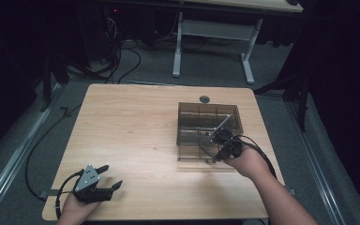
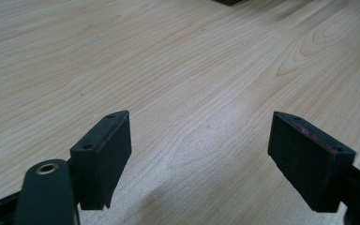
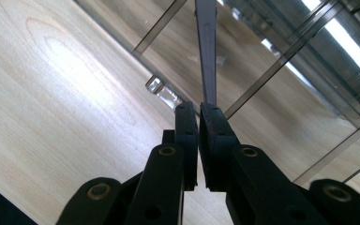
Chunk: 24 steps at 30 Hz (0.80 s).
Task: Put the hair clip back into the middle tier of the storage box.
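right gripper [image 3: 198, 117]: jaws pinching thin smoky divider strip [image 3: 207, 47] | left gripper [image 2: 199, 154]: jaws spread over woodgrain table [image 2: 168, 70]

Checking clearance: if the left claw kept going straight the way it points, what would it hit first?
Probably nothing: the left claw is open over bare table. The smoky box sits off its line.

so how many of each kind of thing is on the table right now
grippers: 2, left gripper open on bare wood, right gripper shut on the strip
clear boxes: 1, the box with dividers
thin strips: 1, slanting out of the box
round grey discs: 1, the disc behind the box
total: 5
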Each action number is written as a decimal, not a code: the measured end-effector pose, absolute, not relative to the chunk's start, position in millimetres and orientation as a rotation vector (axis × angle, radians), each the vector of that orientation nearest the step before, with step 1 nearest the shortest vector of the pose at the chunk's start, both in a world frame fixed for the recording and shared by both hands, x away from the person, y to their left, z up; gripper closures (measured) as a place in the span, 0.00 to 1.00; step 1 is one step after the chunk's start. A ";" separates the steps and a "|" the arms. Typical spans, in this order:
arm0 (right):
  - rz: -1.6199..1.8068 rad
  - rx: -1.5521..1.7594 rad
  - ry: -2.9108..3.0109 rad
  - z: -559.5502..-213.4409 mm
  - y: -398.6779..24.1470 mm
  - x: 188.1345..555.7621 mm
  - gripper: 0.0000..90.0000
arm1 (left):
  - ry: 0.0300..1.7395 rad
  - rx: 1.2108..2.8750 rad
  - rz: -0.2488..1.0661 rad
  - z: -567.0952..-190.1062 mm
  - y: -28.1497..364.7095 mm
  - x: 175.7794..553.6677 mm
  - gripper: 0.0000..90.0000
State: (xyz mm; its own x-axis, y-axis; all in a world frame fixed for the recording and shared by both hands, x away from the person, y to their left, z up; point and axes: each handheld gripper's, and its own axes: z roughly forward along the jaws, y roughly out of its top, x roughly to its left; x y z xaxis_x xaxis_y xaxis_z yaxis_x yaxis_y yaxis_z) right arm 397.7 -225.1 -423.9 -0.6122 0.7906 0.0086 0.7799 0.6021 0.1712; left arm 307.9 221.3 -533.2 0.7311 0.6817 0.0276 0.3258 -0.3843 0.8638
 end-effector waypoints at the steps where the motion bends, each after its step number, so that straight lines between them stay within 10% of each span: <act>1: 0.259 1.312 2.764 -424.3 -226.5 397.6 0.96 | 0.767 1.992 0.478 -533.2 221.3 307.9 0.25; 24: 0.619 1.334 2.559 -471.3 -239.9 337.2 0.78 | 0.773 1.993 0.488 -533.0 221.2 307.5 0.25</act>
State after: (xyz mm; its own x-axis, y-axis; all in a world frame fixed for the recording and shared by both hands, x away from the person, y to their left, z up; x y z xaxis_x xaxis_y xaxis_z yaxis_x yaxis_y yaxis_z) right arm 337.2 -239.9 -471.3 -0.5769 0.8165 0.0242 0.7371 0.5076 0.4460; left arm 307.5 221.2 -533.0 0.7246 0.6883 0.0335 0.3263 -0.3855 0.8631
